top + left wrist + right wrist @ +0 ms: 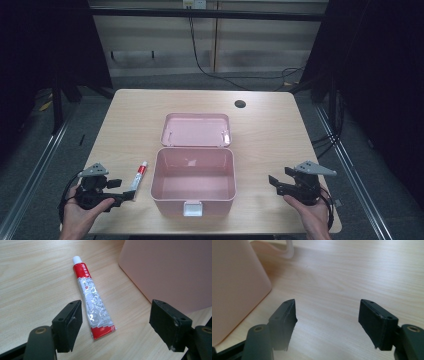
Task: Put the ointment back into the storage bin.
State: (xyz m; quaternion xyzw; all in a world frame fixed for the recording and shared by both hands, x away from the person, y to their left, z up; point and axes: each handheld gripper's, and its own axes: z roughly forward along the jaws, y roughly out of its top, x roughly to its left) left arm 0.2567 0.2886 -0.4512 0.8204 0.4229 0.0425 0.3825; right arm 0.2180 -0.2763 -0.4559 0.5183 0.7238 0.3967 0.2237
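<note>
High view: open pink box (pixel 194 187) just beside tube (pixel 139 175), between grippers.

A box (pixel 193 181) sits in the middle of the table (pixel 265 125), near the front edge, with its lid (pixel 196 130) lying open behind it. A tube (pixel 139 176) lies just left of the box, apart from it. The left gripper (pixel 131 195) is at the tube's near end; the right gripper (pixel 273 183) is right of the box.
</note>
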